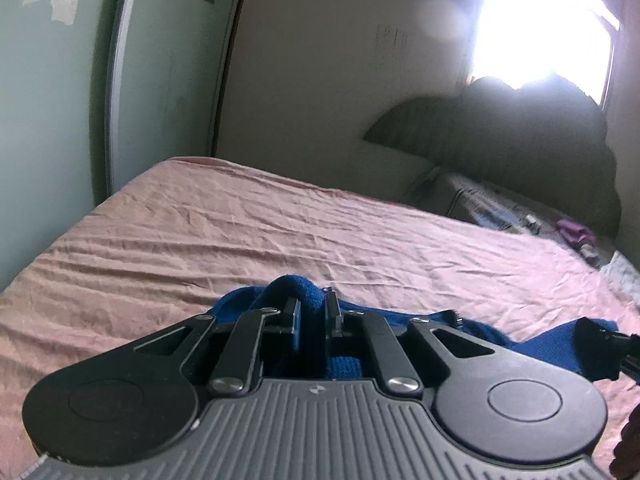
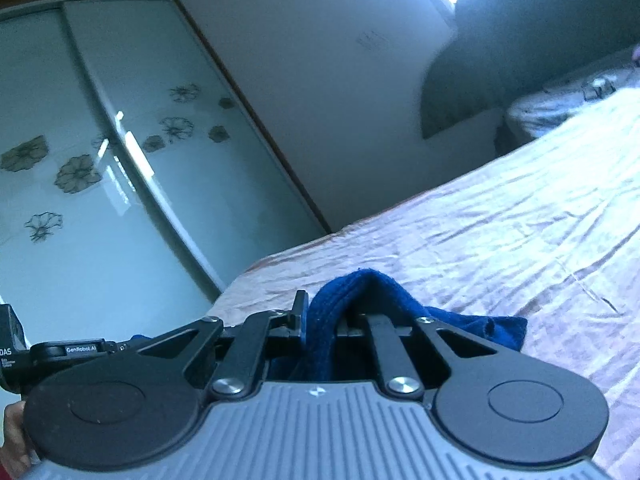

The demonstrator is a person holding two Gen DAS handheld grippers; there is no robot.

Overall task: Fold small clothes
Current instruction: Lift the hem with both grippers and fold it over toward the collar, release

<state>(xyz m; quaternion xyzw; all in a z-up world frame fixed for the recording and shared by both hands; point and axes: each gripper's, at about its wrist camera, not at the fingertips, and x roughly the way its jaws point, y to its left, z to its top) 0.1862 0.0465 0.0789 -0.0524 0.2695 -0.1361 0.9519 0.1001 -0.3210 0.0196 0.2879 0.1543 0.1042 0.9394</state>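
Both grippers — left gripper (image 1: 313,316), right gripper (image 2: 322,320) — pinch the blue cloth (image 2: 372,292); bedsheet (image 1: 280,232) ahead lies bare.

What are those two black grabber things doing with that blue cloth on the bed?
A person is folding a small dark blue garment over a bed with a wrinkled pink sheet. The left gripper and the right gripper are each shut on a bunched bit of the fabric, pinched between their fingers. The rest of the cloth hangs between and below them. No finished fold shows yet.
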